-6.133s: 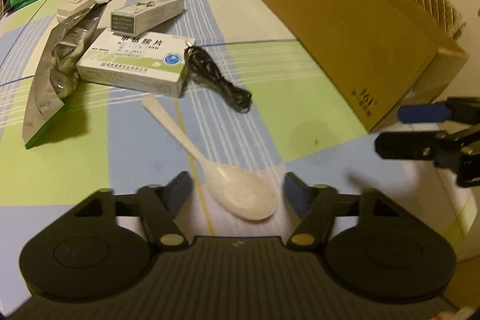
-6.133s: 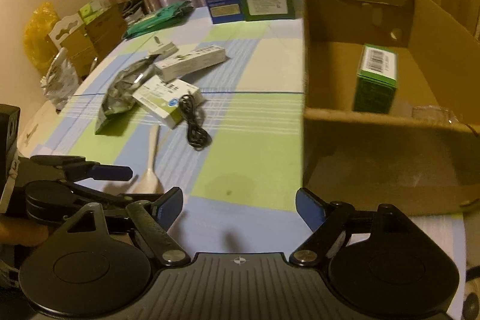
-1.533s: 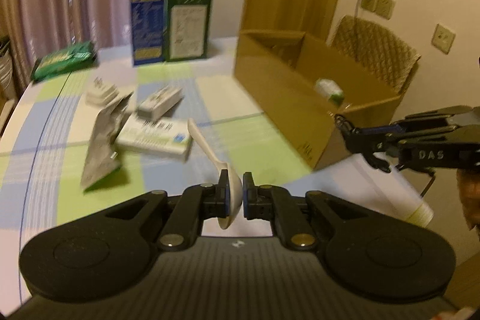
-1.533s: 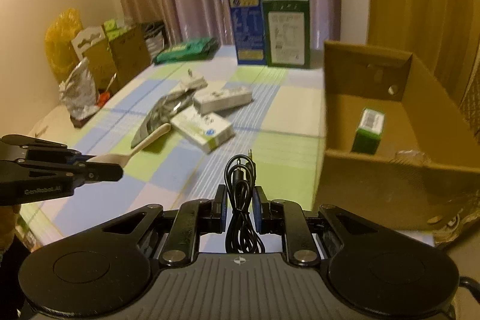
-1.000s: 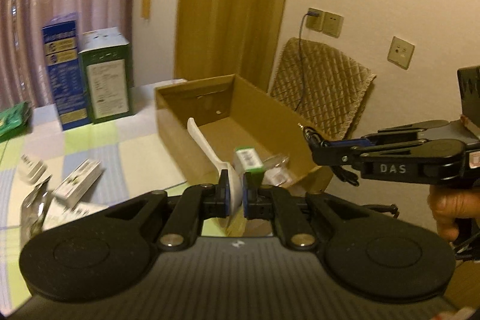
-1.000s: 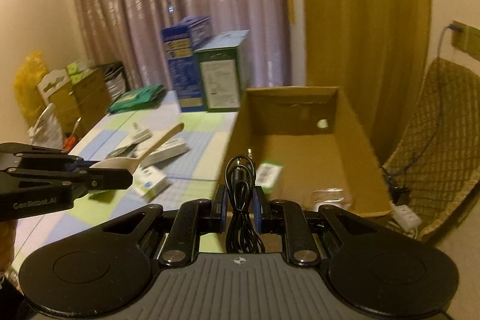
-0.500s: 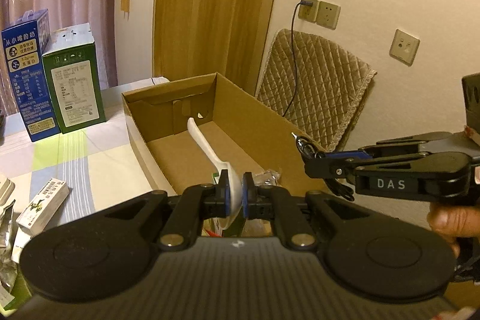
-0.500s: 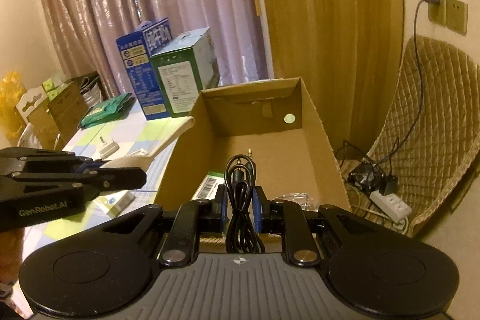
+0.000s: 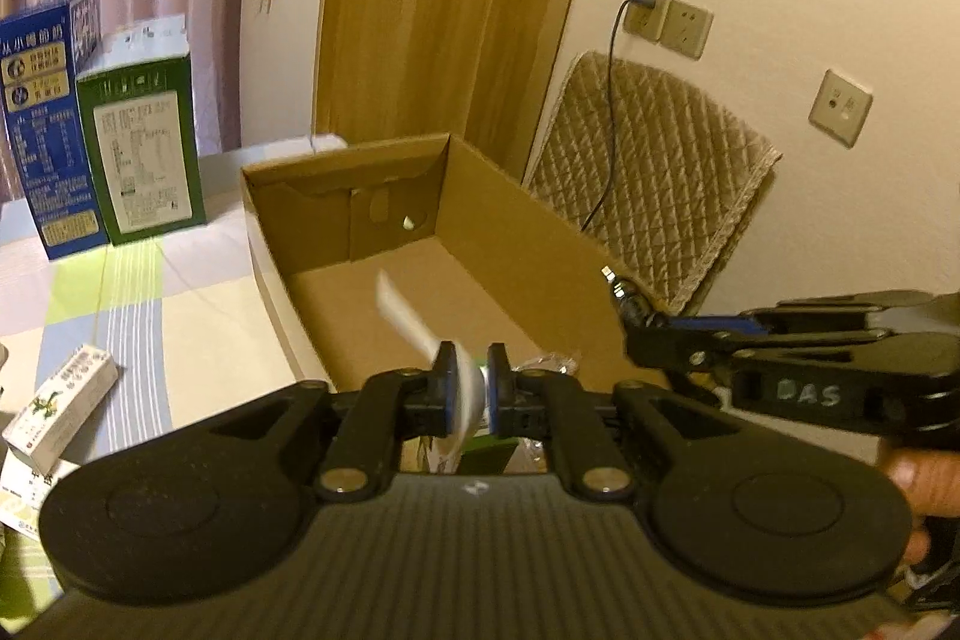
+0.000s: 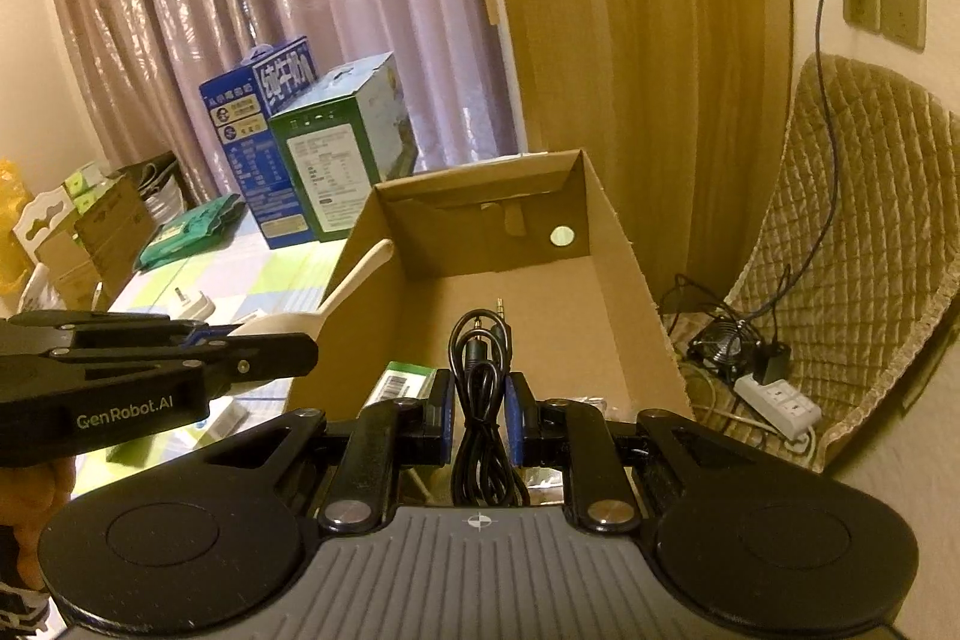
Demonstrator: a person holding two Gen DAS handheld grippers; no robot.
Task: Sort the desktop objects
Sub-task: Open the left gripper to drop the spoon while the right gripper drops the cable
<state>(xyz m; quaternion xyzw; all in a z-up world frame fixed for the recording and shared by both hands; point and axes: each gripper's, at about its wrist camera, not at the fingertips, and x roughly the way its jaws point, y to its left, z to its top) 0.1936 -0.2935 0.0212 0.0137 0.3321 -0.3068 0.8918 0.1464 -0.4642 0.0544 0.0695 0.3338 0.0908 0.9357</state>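
Observation:
My left gripper (image 9: 469, 388) is shut on a white plastic spoon (image 9: 408, 319) and holds it over the near end of the open cardboard box (image 9: 516, 220). The spoon looks blurred. My right gripper (image 10: 478, 412) is shut on a coiled black cable (image 10: 483, 388) above the same box (image 10: 624, 280). In the right wrist view the left gripper (image 10: 258, 349) with the spoon (image 10: 354, 283) is at the box's left wall. In the left wrist view the right gripper (image 9: 645, 325) is at the box's right wall. A green box (image 10: 399, 379) and a clear wrapper lie inside.
Blue (image 10: 264, 130) and green (image 10: 342, 166) cartons stand on the checked tablecloth behind the box. Medicine boxes (image 9: 60, 406) lie on the table at left. A quilted chair (image 10: 852, 244), a power strip (image 10: 777, 403) and cables are on the right.
Both grippers have come a little closer over the box. The spoon has begun to tilt and blur in the left gripper. The cable stays held in the right gripper.

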